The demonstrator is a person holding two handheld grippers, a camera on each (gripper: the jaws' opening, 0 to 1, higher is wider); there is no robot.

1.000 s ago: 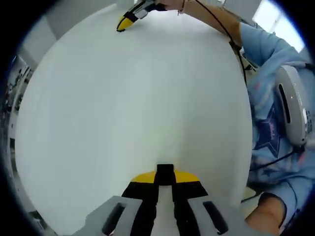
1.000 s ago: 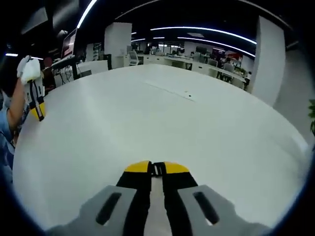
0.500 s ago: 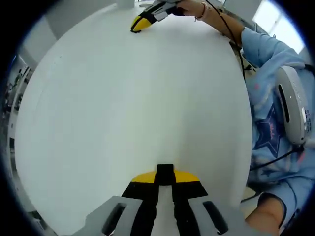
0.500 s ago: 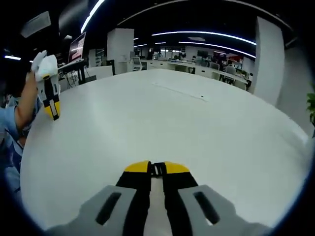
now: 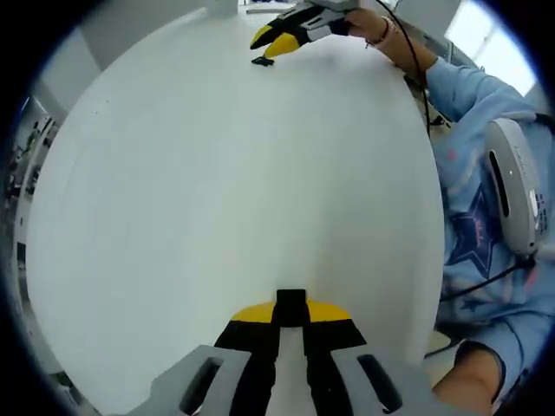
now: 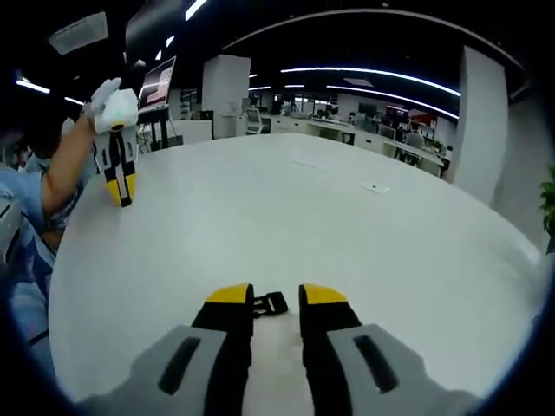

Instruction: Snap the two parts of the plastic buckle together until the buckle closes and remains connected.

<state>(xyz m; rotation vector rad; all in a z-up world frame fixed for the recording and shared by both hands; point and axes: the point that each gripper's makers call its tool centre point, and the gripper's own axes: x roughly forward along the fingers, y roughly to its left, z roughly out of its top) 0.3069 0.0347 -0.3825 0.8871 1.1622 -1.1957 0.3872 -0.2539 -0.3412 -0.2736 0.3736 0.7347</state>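
A black buckle part [image 6: 270,303] on a white table [image 6: 347,225], yellow-tipped black jaws, and seemingly a star-printed pale-blue sleeve [image 5: 473,113].

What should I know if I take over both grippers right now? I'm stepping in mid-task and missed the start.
Left gripper: jaws shut on a black buckle part, held over the white table.
Right gripper: jaws open, with the other buckle piece lying on the table between the tips, not gripped. In the left gripper view that gripper is at the far side of the table, the small black piece below its tips.
Done: nothing is joined; the two parts are far apart.
Left: regrip the piece with the right gripper, bring the halves together, and press until they snap.
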